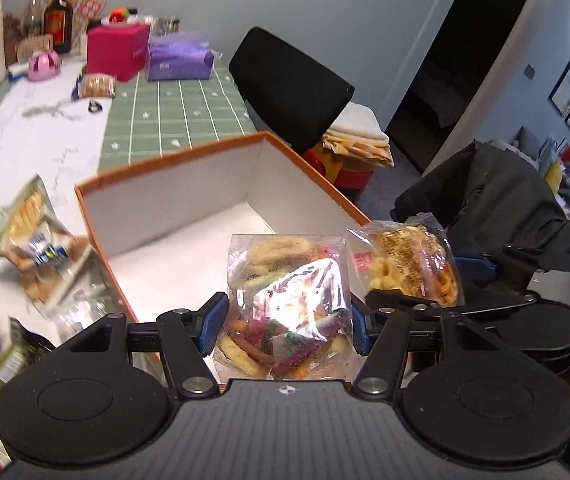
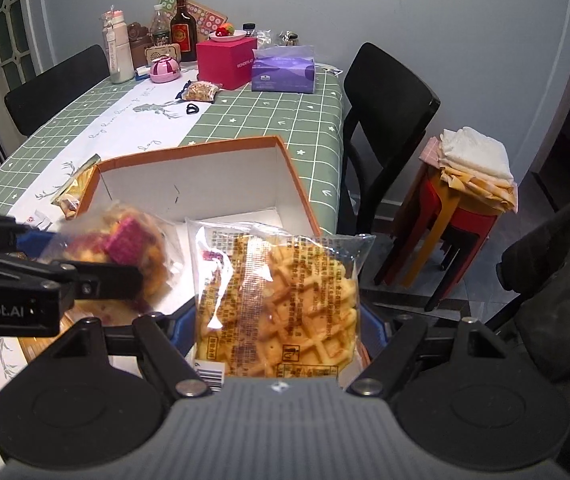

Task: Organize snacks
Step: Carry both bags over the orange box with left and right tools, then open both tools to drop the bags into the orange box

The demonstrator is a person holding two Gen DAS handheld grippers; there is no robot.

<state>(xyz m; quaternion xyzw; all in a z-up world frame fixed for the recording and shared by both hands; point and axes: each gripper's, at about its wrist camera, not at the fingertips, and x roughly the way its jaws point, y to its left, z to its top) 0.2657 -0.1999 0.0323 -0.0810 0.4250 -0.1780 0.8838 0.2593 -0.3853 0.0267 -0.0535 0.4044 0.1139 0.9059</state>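
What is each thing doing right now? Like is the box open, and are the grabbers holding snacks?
orange box: open, no lid, looks empty inside
left gripper: shut on the mixed cookie bag, held over the box
right gripper: shut on the waffle bag, held at the box's near edge
cracker pack: sealed, lying on the table outside the box
brown bottle: upright, capped
purple tissue pack: lying flat
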